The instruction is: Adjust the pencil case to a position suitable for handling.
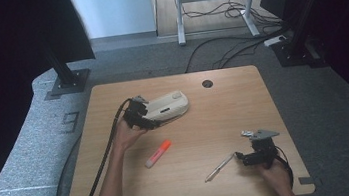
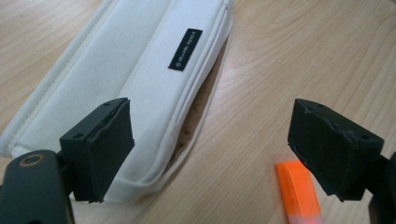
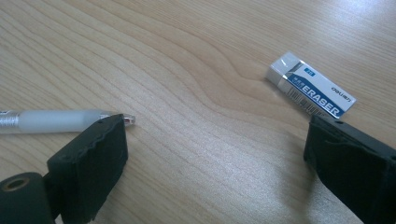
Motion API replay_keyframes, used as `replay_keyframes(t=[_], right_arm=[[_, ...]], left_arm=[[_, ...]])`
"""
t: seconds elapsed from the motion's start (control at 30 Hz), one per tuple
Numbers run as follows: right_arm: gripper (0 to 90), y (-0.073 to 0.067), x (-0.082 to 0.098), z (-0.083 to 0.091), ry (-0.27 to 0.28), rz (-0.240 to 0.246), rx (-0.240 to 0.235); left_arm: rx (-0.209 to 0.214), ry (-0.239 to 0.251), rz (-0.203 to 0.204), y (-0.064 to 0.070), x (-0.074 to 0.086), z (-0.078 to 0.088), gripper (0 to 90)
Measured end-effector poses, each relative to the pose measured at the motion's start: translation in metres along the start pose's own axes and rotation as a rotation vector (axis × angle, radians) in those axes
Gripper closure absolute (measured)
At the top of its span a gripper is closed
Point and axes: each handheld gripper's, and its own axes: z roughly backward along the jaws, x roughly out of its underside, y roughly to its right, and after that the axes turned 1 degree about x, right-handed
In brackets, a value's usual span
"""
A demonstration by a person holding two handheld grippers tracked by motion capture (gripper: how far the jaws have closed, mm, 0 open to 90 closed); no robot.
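The white pouch [image 1: 166,107] lies in the upper middle of the high view, at the left gripper [image 1: 139,116]. It looks soft and light, so the fabric may fold; I think the stitched edge near the opening is the best place to take it. Left jaws stand apart, holding nothing. The right gripper [image 1: 259,154], lower right, is also apart, near the pen [image 1: 220,167].
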Motion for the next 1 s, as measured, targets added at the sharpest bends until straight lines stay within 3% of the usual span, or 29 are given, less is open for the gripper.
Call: replay_keyframes(t=[0.13, 0.27, 0.37, 0.63, 0.83, 1.0], right_arm=[[6.0, 0.000, 0.000, 0.000, 0.001, 0.002, 0.000], [6.0, 0.000, 0.000, 0.000, 0.002, 0.005, 0.001], [6.0, 0.000, 0.000, 0.000, 0.001, 0.006, 0.000], [6.0, 0.000, 0.001, 0.000, 0.001, 0.004, -0.001], [6.0, -0.001, 0.001, 0.001, 0.002, 0.005, 0.000], [6.0, -0.001, 0.001, 0.001, 0.002, 0.005, 0.000]], left_arm=[[0.019, -0.007, -0.003, -0.004, -0.008, -0.009, 14.7], [0.009, -0.036, -0.005, -0.010, -0.011, -0.017, 15.6], [0.037, -0.017, 0.028, -0.019, -0.008, -0.020, 16.9], [0.029, -0.047, 0.035, -0.030, 0.001, -0.030, 24.8], [0.001, -0.025, 0.036, -0.032, 0.009, -0.032, 36.2], [-0.062, -0.017, 0.007, -0.028, 0.015, -0.038, 43.7]])
